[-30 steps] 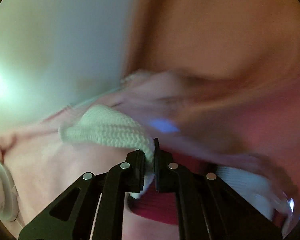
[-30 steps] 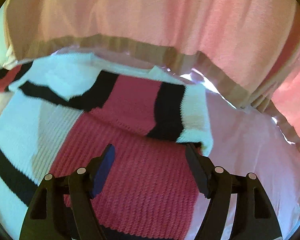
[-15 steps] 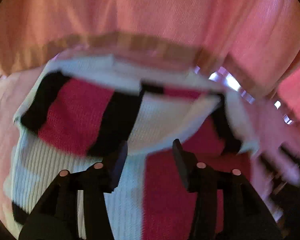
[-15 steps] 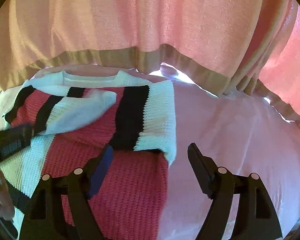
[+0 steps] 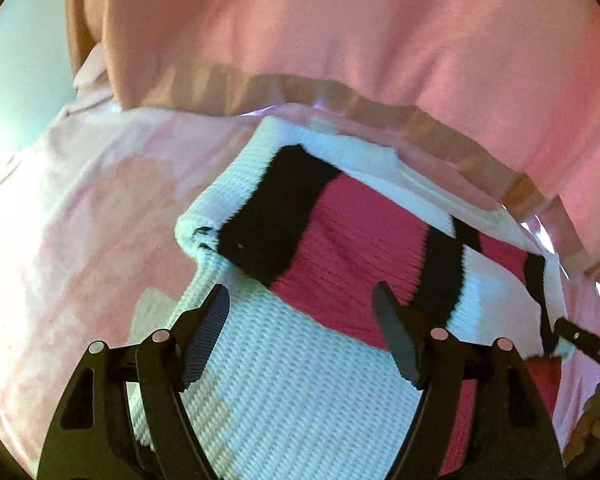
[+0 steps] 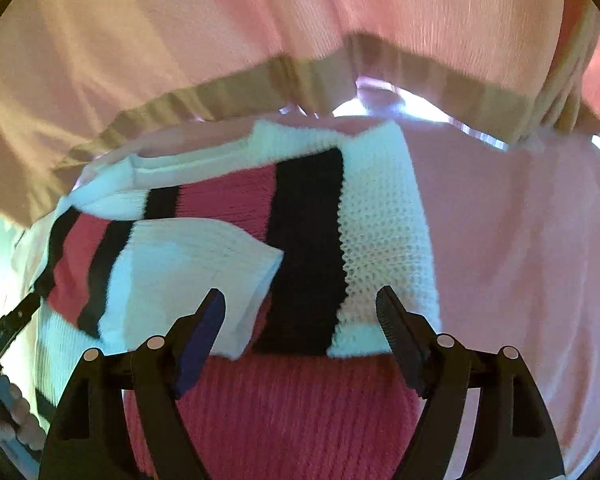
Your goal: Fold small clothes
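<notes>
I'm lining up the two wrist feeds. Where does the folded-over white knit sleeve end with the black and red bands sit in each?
Left wrist: the folded-over white knit sleeve end lies right of centre, beyond the right finger.
Right wrist: it lies left of centre, above the left finger.
Shared landmark: the pink curtain's tan hem across the top.

A pale pink sheet [image 5: 80, 208] covers the flat surface in the foreground and reaches out to both sides, lightly creased and brightly lit along its left edge. Behind it hangs a pink curtain [image 6: 228, 24] in soft vertical folds, finished with a tan band [image 6: 204, 100] along its lower hem, and white daylight [image 6: 416, 106] shows through the narrow gap under that hem. At the far upper left of the left view, beside the curtain's edge, is a patch of plain pale wall [image 5: 24, 60] washed in greenish-white light.
</notes>
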